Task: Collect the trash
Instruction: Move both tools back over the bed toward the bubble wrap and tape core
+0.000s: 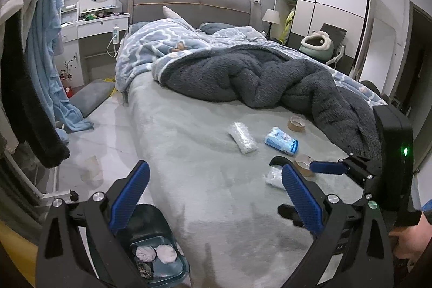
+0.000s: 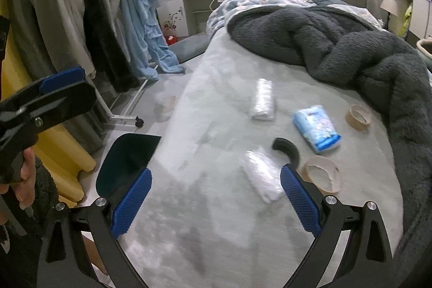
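Above the foot of the bed point(image 2: 216, 220), the right gripper point(image 2: 216, 196) hung with its blue pads point(image 2: 299, 201) spread wide and nothing between them. The nearest trash, a crumpled clear plastic bag point(image 2: 262, 174), lay on the bedspread just ahead and inside the right pad, its long axis running roughly along the reach. Beyond the bag, away from the gripper, lay a black curved piece point(image 2: 286, 149), a tape roll point(image 2: 321, 176), a blue tissue pack point(image 2: 316, 127), a second wrapped bundle point(image 2: 263, 100) and another tape roll point(image 2: 357, 116). The left gripper point(image 1: 213, 196), also spread and empty, hovered over the bed edge above a dark green bin point(image 1: 159, 247) on the floor. The right gripper was judged nearer the bag.
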`<state>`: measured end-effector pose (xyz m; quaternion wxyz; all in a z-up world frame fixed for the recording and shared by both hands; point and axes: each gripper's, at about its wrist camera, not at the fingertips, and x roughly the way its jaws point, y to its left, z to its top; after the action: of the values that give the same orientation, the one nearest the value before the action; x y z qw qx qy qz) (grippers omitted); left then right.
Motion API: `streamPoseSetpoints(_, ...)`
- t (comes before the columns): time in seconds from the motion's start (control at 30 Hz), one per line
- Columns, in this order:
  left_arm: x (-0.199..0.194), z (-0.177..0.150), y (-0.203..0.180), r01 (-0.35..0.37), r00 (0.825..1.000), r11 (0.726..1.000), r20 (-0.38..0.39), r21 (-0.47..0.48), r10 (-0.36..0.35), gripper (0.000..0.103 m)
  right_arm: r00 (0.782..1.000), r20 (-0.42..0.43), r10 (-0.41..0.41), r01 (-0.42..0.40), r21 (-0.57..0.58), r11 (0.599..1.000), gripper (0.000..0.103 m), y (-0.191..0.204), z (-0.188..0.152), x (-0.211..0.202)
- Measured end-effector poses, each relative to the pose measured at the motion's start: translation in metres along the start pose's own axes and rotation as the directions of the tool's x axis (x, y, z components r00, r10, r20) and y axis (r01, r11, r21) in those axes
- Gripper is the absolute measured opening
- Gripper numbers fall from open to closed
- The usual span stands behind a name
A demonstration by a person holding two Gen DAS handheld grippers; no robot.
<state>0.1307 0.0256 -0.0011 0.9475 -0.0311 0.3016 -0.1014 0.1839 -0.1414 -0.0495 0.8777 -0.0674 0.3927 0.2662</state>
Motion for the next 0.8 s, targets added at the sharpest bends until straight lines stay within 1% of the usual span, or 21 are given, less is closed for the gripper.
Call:
streamPoseSetpoints(0.17,0.007,-0.001,-0.011,0.018,1.0,1.0,-0.018,0.019,-0.018,0.1,1.0,0.008,-0.012,0.012,0.0,1.0,0.097,-0.017,-0.007,-0.006)
streamPoseSetpoints(0.27,0.013,-0.002,-0.016,0.032,0.999,0.999,-0.032,0.027,-0.032,0.1,1.0,0.017,-0.001,0.0,0.007,1.0,0.097,-0.027,-0.007,-0.009)
streamPoseSetpoints(0.37,0.019,-0.004,-0.018,0.042,0.998,0.999,-0.049,0.03,-0.041,0.1,0.999,0.03,-0.015,0.016,-0.016,1.0,0.097,-0.037,-0.006,-0.013)
streamPoseSetpoints(0.5,0.025,-0.005,-0.023,0.058,0.997,0.997,-0.061,0.041,-0.056,0.1,0.999,0.039,-0.005,0.005,-0.021,1.0,0.097,-0.049,-0.008,-0.015)
streamPoseSetpoints(0.8,0.038,-0.01,-0.038,0.101,0.992,0.992,-0.088,0.079,-0.094,0.1,0.998,0.069,-0.005,0.012,-0.108,0.994,0.097,-0.061,-0.008,-0.023)
